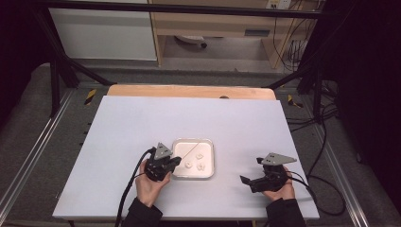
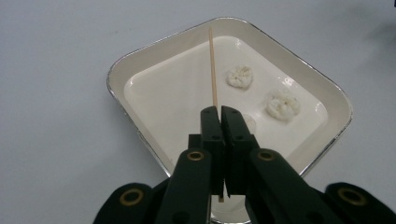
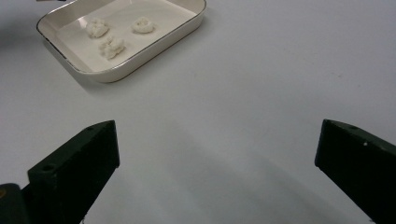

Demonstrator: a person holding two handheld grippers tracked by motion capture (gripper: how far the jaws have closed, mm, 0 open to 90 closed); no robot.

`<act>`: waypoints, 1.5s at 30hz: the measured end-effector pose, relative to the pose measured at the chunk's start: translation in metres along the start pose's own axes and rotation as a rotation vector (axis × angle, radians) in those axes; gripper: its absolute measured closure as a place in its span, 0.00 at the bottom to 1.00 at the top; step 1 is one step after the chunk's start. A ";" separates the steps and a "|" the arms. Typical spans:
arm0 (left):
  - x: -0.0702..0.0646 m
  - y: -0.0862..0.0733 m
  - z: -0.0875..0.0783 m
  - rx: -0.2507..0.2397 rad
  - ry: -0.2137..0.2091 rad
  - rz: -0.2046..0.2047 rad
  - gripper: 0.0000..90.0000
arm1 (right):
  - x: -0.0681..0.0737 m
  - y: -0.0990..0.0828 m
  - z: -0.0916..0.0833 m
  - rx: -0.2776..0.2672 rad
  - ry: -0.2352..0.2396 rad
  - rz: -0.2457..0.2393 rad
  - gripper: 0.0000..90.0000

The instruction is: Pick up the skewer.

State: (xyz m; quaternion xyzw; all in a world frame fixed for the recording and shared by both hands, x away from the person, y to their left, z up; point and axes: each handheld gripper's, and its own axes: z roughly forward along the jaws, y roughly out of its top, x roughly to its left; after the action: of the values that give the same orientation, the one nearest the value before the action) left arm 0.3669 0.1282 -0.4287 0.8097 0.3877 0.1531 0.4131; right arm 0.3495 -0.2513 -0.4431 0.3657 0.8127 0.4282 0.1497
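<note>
The left gripper (image 2: 219, 112) has its jaws pressed together on a thin wooden skewer (image 2: 213, 70), pinching it at its near end. From the jaws the skewer runs out over a shallow white tray (image 2: 140, 56) with a metallic rim and reaches the tray's far rim. In the high view this gripper (image 1: 176, 161) sits at the tray's (image 1: 193, 141) left edge, held by the person's left hand (image 1: 150, 185), with its cable trailing toward the near edge of the table (image 1: 142, 123).

Three small white dumplings lie in the right half of the tray. In the left gripper view two of them, one dumpling (image 2: 239, 76) farther and another dumpling (image 2: 282, 105) nearer, lie to the right of the skewer, not touching it; a third dumpling (image 2: 250, 122) peeks out just beside the jaws.

The right gripper (image 3: 217, 154) stands with its jaws wide apart and nothing between them, over bare white table. In the high view it (image 1: 247, 179) rests near the table's near right part, well apart from the tray, in the right hand (image 1: 280, 190).
</note>
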 end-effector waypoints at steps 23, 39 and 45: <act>-0.010 0.016 -0.005 -0.016 -0.117 0.057 0.99 | 0.024 0.017 0.014 0.064 -0.068 -0.194 0.01; -0.032 0.031 0.004 0.024 -0.163 0.159 0.99 | 0.041 0.040 0.026 0.098 -0.116 -0.393 0.06; -0.041 0.036 0.008 0.039 -0.178 0.199 0.99 | 0.046 0.044 0.030 0.121 -0.115 -0.467 0.09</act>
State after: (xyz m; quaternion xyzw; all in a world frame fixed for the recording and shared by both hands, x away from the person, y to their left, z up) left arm 0.3628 0.0798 -0.4022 0.8623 0.2702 0.1131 0.4130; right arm 0.3554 -0.1843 -0.4220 0.2000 0.8894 0.3110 0.2687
